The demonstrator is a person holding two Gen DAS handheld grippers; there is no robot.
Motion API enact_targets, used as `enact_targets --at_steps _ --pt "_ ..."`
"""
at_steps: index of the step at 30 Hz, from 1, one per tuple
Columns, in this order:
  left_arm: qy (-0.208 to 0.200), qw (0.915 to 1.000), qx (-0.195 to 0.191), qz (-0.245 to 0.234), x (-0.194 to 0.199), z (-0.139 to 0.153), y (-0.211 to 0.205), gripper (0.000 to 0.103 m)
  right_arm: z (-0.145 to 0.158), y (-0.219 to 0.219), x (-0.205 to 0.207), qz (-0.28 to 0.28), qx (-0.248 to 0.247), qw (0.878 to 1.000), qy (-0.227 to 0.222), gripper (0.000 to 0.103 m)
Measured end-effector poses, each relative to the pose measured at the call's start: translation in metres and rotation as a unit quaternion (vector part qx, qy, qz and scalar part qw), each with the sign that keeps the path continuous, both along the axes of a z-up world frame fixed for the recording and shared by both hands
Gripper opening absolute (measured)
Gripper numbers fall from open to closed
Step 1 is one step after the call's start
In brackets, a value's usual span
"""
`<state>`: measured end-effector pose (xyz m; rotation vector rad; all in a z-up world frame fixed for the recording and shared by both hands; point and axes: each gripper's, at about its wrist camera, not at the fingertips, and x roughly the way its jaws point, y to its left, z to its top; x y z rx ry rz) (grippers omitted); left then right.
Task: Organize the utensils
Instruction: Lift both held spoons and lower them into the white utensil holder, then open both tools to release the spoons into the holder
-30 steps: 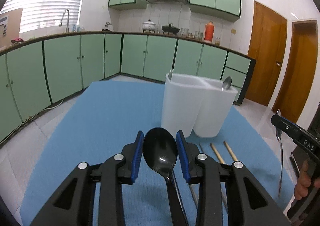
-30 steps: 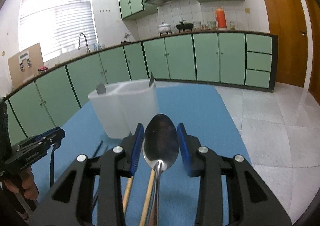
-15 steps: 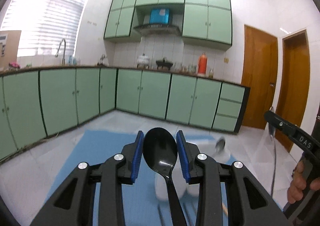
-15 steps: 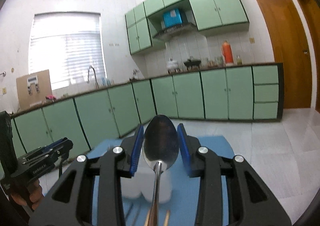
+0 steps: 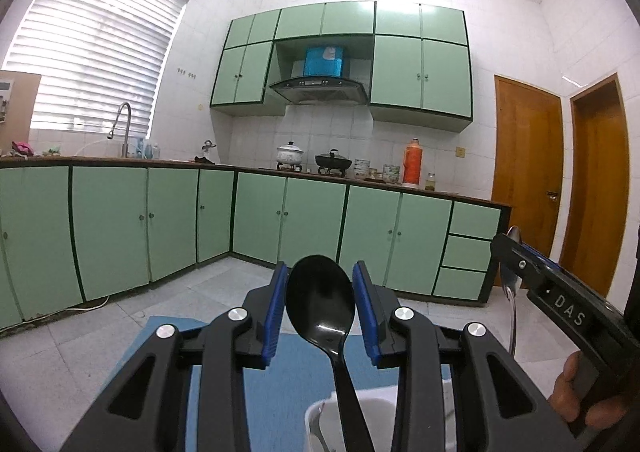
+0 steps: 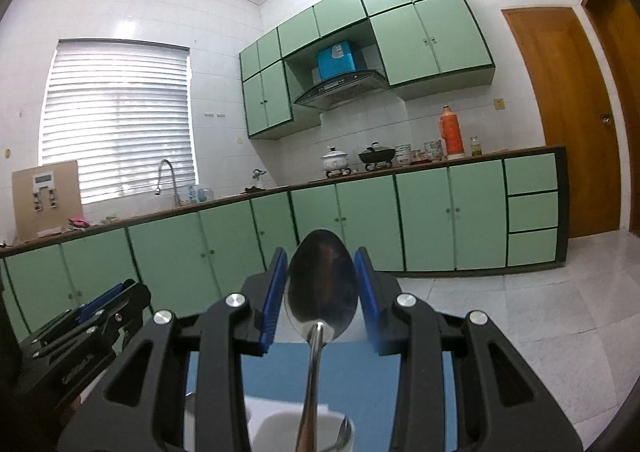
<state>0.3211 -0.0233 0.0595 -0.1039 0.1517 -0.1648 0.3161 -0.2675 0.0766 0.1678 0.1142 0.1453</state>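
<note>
My left gripper [image 5: 320, 302] is shut on a black plastic spoon [image 5: 320, 300], bowl up between the blue pads, handle hanging down toward the white utensil holder [image 5: 320, 418] at the frame's bottom. My right gripper [image 6: 321, 294] is shut on a metal spoon [image 6: 320, 288], its handle dropping toward the white holder [image 6: 280, 426] below. Each gripper shows in the other's view: the right one [image 5: 516, 256] with its metal spoon at the right edge, the left one [image 6: 124, 296] at the lower left. Both are raised above the blue mat [image 5: 280, 380].
Green kitchen cabinets [image 5: 312, 224] and a counter with pots and an orange flask [image 5: 412, 162] run along the far wall. Two wooden doors [image 5: 524, 180] stand at the right. A tiled floor [image 6: 540, 316] lies beyond the mat. A hand [image 5: 576, 392] holds the right gripper.
Both grippers have risen and tilted up with their spoons. The holder slid from the middle of each view to the bottom edge, and the loose chopsticks on the mat dropped out of sight.
</note>
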Motion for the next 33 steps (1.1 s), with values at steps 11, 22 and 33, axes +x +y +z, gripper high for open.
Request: enact_targets --at_steps 11,22,33 --pt "0.01 0.9999 0.003 0.007 0.027 -0.02 -0.006 0.033 -0.017 0.015 0.016 -0.022 -0.025 0.999 -0.008 0.033" --pt "0.026 0.9995 0.014 -0.006 0.025 -0.027 -0.011 0.034 -0.025 0.013 0.002 -0.021 -0.035 0.999 0.014 0.034" --pt "0.041 0.9991 0.005 -0.004 0.022 -0.028 -0.001 0.041 -0.03 0.01 -0.003 -0.003 -0.009 0.999 0.042 0.035"
